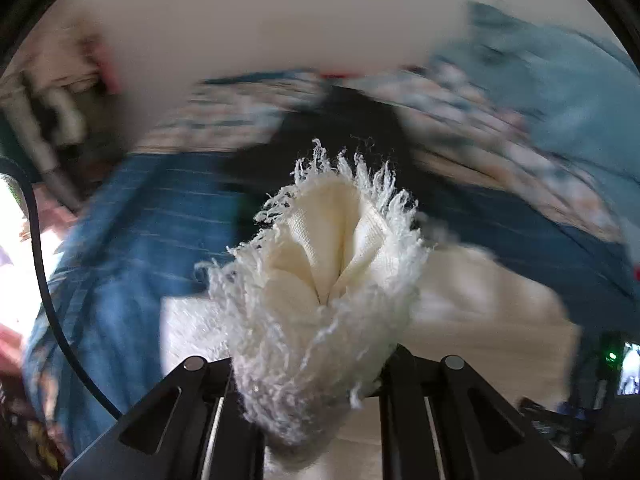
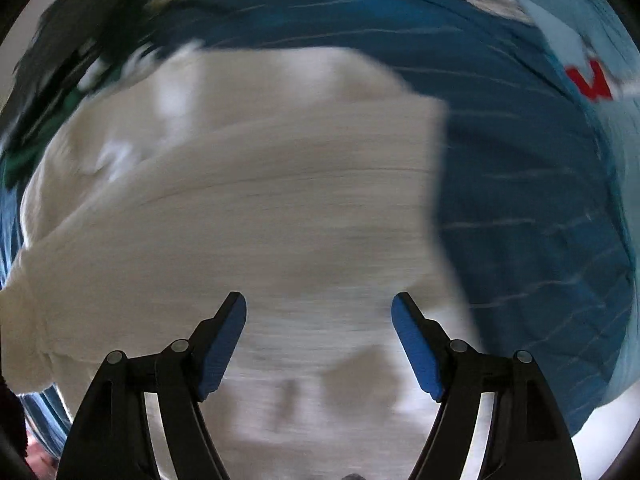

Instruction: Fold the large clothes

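A cream-white woven cloth with a fringed edge [image 1: 332, 264] is bunched between the fingers of my left gripper [image 1: 320, 364], which is shut on it and holds it up; the fingertips are hidden by the fabric. More of the same cloth [image 1: 480, 312] lies below on a blue striped sheet [image 1: 160, 220]. In the right wrist view the cream cloth [image 2: 260, 200] spreads wide under my right gripper [image 2: 319, 320], which is open and empty just above it, blue pads [image 2: 224, 344] apart. Both views are motion-blurred.
The blue striped sheet [image 2: 520, 200] covers the bed. A light blue fabric [image 1: 560, 80] and a patterned fabric [image 1: 460, 96] lie at the far side. A dark garment [image 2: 72, 40] lies upper left. A black cable [image 1: 52, 300] runs at the left.
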`<action>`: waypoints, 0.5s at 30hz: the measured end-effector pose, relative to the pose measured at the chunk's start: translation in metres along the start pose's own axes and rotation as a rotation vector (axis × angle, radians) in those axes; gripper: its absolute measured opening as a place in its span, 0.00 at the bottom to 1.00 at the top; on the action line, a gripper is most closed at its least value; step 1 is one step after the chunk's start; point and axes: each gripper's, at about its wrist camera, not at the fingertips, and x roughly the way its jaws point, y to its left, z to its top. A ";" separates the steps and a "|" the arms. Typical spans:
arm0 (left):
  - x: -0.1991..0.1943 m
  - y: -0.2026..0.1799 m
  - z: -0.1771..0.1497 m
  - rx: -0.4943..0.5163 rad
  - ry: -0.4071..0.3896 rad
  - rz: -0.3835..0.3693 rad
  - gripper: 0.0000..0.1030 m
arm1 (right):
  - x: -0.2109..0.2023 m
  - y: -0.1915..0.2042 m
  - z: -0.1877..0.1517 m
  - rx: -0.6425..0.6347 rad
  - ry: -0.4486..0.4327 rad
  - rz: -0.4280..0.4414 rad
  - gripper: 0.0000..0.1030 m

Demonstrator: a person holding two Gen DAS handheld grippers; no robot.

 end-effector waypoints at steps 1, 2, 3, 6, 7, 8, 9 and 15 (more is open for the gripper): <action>0.002 -0.025 -0.002 0.021 0.007 -0.030 0.09 | -0.002 -0.025 0.001 0.026 0.002 0.003 0.74; 0.007 -0.059 -0.011 0.055 0.027 -0.072 0.09 | -0.004 -0.045 0.002 0.044 0.005 -0.003 0.74; 0.012 -0.078 -0.010 0.070 0.045 -0.095 0.10 | -0.006 -0.062 0.001 0.060 0.006 -0.002 0.74; 0.036 -0.142 -0.029 0.130 0.143 -0.158 0.14 | -0.006 -0.112 0.001 0.098 0.022 0.006 0.75; 0.041 -0.152 -0.030 0.141 0.163 -0.162 0.15 | -0.005 -0.127 0.001 0.107 0.025 0.015 0.75; 0.047 -0.162 -0.037 0.153 0.186 -0.156 0.17 | -0.006 -0.141 -0.002 0.118 0.023 0.026 0.75; 0.053 -0.171 -0.047 0.167 0.205 -0.123 0.20 | -0.006 -0.150 -0.004 0.124 0.020 0.033 0.75; 0.052 -0.163 -0.056 0.079 0.276 -0.157 0.73 | -0.016 -0.221 -0.002 0.159 0.042 0.176 0.75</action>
